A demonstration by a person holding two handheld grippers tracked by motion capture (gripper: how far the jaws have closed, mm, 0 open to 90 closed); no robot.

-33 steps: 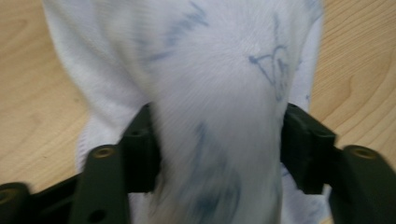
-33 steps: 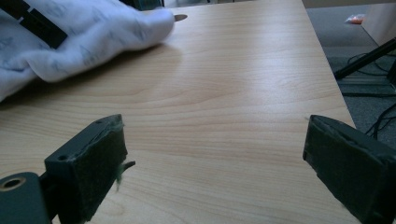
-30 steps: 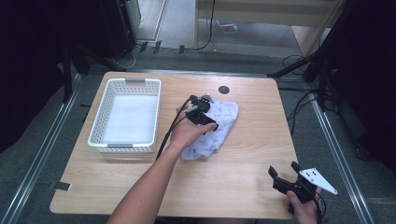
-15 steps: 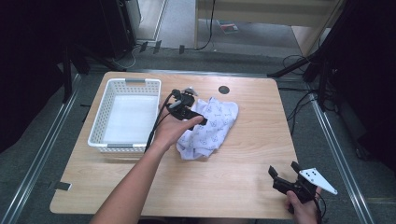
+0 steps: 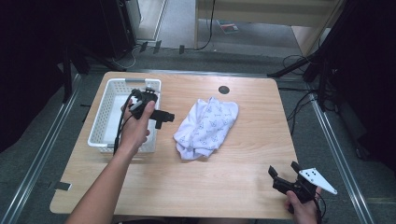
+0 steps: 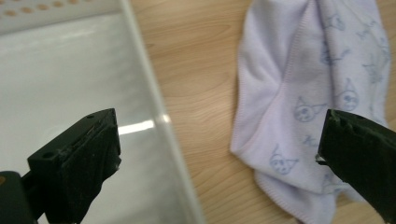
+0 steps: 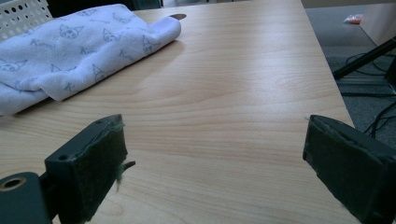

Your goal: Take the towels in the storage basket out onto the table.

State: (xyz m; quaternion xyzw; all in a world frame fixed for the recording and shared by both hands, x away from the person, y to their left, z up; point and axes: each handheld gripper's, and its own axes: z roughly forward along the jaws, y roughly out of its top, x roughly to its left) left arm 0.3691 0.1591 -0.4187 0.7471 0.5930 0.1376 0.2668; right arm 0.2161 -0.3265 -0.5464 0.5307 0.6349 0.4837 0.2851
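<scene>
A white cloth with blue cat prints (image 5: 205, 128) lies crumpled on the middle of the wooden table. My left gripper (image 5: 162, 116) hovers by the right rim of a white plastic basket (image 5: 105, 116), a short way left of the cloth. Its jaws have just been opening and stand wide apart with nothing between them. In the left gripper view, the left gripper (image 6: 219, 149) spans the basket rim (image 6: 154, 93) and the cloth's edge (image 6: 299, 93). My right gripper (image 5: 285, 175) rests open near the table's front right corner. Beyond the right gripper (image 7: 215, 163) lies the cloth (image 7: 70, 42).
A dark round cable hole (image 5: 223, 89) sits near the table's far edge. Bare wood (image 5: 261, 140) lies between the cloth and the right gripper. Cables and stands stand on the floor around the table. The basket corner (image 7: 21, 14) shows behind the cloth.
My left hand has moved left from the top of the cloth to the basket's right rim, and its jaws have come off the cloth. The right gripper has not moved.
</scene>
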